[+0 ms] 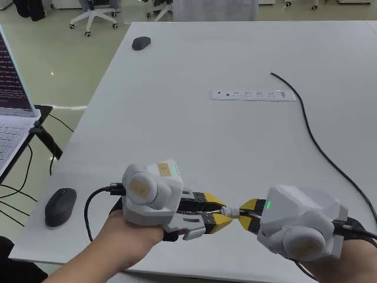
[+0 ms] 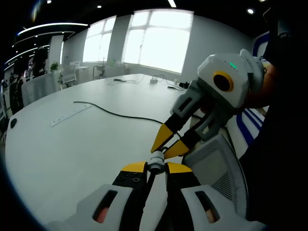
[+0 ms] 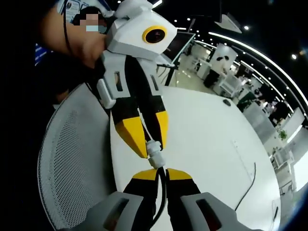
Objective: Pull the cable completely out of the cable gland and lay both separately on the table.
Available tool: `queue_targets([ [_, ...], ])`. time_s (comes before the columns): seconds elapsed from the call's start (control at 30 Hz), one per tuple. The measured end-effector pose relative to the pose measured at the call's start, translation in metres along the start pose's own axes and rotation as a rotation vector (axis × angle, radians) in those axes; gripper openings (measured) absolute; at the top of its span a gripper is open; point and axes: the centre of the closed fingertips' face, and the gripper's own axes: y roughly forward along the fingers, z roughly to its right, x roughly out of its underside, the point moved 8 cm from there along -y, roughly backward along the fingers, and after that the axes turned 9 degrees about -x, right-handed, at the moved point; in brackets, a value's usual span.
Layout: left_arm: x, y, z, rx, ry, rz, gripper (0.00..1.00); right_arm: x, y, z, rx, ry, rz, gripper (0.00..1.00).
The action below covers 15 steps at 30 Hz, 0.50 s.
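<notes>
With your left gripper [image 1: 225, 213] fingers [image 1: 214, 201] clamped on the white cable gland [image 1: 232, 211] and your right gripper [image 1: 243, 213] pinching the black cable [image 3: 161, 190], the pull-out looks under way, so draw them straight apart above the worktop [image 1: 194, 135].

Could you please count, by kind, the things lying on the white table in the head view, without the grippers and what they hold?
Black oval computer mice: 2
Long white power strip: 1
Loose thin black cable: 1
Total: 4
</notes>
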Motion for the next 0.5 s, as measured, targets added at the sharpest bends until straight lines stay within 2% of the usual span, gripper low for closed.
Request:
queue_targets([
  [0.03,0.000,0.000,0.000,0.001,0.001,0.001,0.15,0.000,-0.001,0.001,0.013,0.038,0.009,0.00],
  [0.1,-0.001,0.000,-0.001,0.000,0.000,0.009,0.15,0.002,-0.002,0.003,0.016,0.055,0.026,0.00],
  [0.27,-0.001,0.000,-0.003,-0.008,0.004,0.013,0.15,0.011,-0.004,0.009,0.032,0.120,0.028,0.00],
  [0.33,-0.001,0.000,-0.004,-0.009,0.002,0.013,0.15,0.015,-0.005,0.011,0.033,0.163,0.042,0.00],
  [0.4,0.000,0.000,-0.004,-0.011,0.003,0.011,0.15,0.020,-0.005,0.012,0.025,0.240,0.065,0.00],
  [0.5,0.000,-0.001,-0.005,-0.014,-0.001,0.010,0.15,0.028,-0.006,0.016,0.035,0.284,0.073,0.00],
])
